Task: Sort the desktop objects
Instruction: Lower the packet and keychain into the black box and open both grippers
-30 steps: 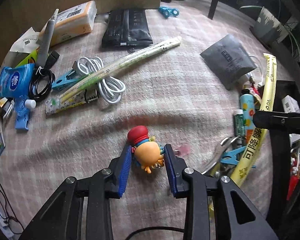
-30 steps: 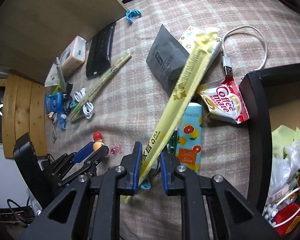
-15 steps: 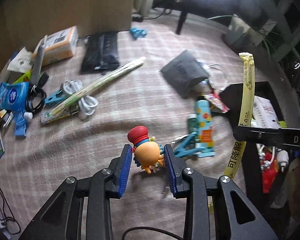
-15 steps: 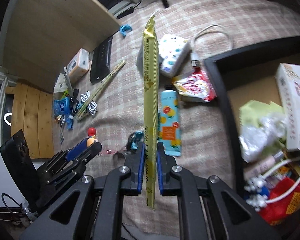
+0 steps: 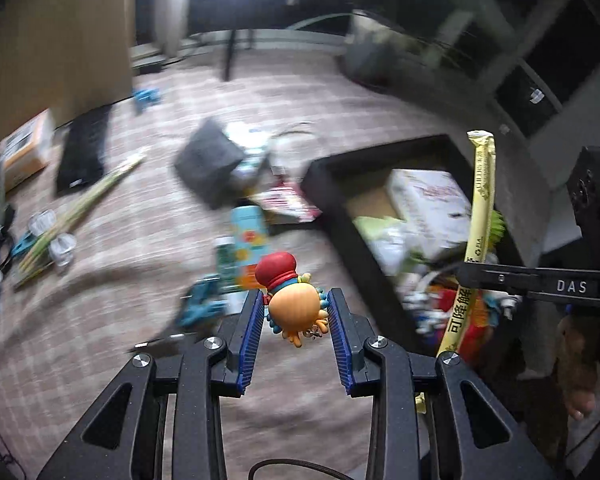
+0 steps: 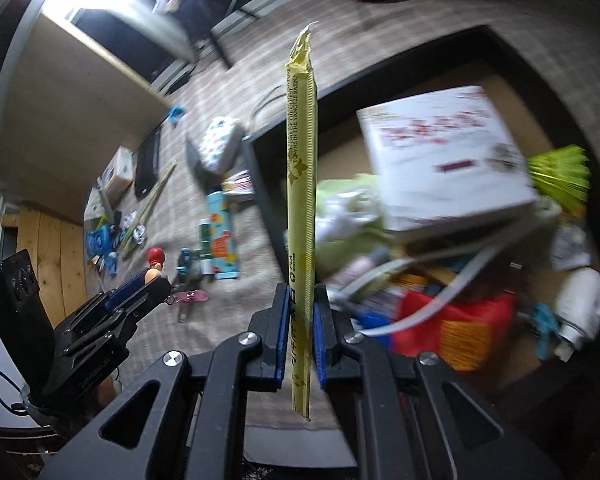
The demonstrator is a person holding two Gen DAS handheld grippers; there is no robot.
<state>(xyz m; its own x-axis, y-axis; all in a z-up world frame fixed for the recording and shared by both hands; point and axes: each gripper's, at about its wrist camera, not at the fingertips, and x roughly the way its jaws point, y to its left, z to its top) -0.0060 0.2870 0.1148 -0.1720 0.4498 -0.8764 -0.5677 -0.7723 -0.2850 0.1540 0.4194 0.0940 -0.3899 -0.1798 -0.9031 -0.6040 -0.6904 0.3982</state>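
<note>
Yellow sachet [image 6: 300, 200]: upright, pinched by right gripper [image 6: 301, 320] after jaws closed further, over black box [image 6: 260, 184] rim. Figurine [image 5: 290, 300]: clamped in left gripper [image 5: 296, 320], apparently left of box; view blurred.

Motion-blurred box [image 6: 444, 160] contents and tabletop clutter [image 5: 236, 168]
</note>
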